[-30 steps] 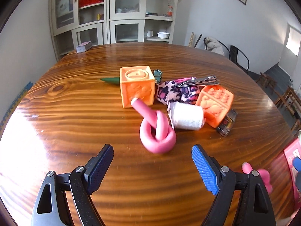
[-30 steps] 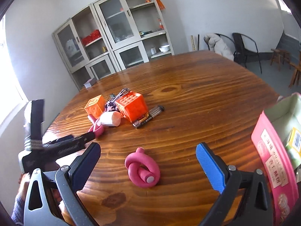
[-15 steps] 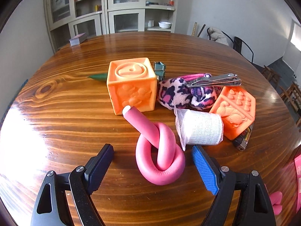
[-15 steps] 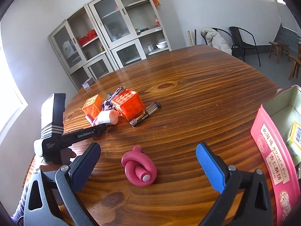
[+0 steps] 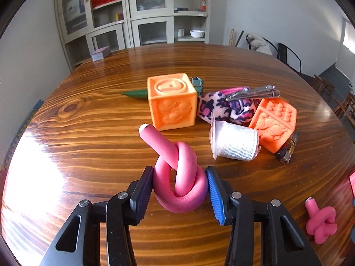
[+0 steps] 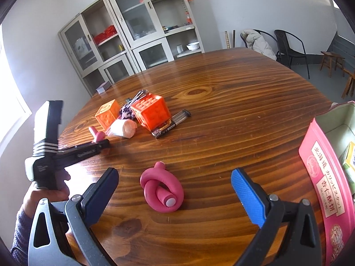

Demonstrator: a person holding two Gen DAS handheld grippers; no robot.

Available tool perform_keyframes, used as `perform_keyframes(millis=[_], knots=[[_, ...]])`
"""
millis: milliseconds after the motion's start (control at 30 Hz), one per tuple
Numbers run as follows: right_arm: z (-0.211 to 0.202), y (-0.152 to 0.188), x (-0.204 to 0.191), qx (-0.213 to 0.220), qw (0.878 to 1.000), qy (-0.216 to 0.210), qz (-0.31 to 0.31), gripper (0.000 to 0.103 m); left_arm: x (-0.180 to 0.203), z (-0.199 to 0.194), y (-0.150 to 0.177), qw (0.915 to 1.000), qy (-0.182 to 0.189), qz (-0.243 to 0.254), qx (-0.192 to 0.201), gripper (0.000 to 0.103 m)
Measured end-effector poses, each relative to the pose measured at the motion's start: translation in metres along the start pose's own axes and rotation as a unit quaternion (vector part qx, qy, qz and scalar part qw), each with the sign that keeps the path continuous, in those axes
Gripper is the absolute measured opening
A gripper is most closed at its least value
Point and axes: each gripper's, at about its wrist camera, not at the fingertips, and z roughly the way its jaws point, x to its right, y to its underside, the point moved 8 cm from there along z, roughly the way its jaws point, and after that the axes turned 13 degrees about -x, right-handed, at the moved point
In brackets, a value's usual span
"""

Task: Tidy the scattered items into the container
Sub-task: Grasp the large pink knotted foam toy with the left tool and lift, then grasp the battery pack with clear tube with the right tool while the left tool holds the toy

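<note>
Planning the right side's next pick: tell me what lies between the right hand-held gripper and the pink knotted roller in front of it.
Only bare wooden table. In the right wrist view the right hand-held gripper frames the pink knotted roller, untouched.

Glossy varnished wood table (image 5: 93, 146); matt foam-like pink knot (image 5: 179, 177); fuzzy cloth pouch (image 5: 224, 108); shiny metal clippers (image 5: 253, 92).

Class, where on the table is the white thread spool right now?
In the left wrist view the white thread spool lies on its side right of centre, between the orange cube and the orange block.
</note>
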Motion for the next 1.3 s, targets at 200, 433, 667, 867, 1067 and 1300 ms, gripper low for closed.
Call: perform_keyframes(millis=[200, 433, 667, 867, 1067, 1300], knots=[[0.007, 0.002, -0.002, -0.005, 1.000, 0.017, -0.013, 0.102, -0.012, -0.016, 0.011, 0.9996, 0.020, -0.019, 0.009, 0.049], [0.020, -0.004, 0.004, -0.015, 0.999, 0.041, -0.008, 0.102, -0.006, -0.028, 0.023, 0.9992, 0.036, -0.010, 0.015, 0.049], [0.063, -0.039, -0.011, -0.070, 0.993, 0.046, -0.083, 0.102, -0.004, -0.031, 0.029, 0.9988, 0.047, -0.004, 0.012, 0.049], [0.095, -0.060, -0.012, -0.095, 0.983, 0.073, -0.136, 0.102, -0.006, -0.035, 0.028, 0.9982, 0.057, -0.008, 0.013, 0.049], [0.114, -0.072, -0.018, -0.103, 0.965, 0.105, -0.218, 0.102, -0.006, -0.034, 0.029, 0.9981, 0.061, -0.007, 0.010, 0.049], [0.134, -0.084, -0.015, -0.124, 0.962, 0.074, -0.233, 0.102, -0.002, -0.030, 0.030, 0.9984, 0.057, 0.000, 0.005, 0.049]])
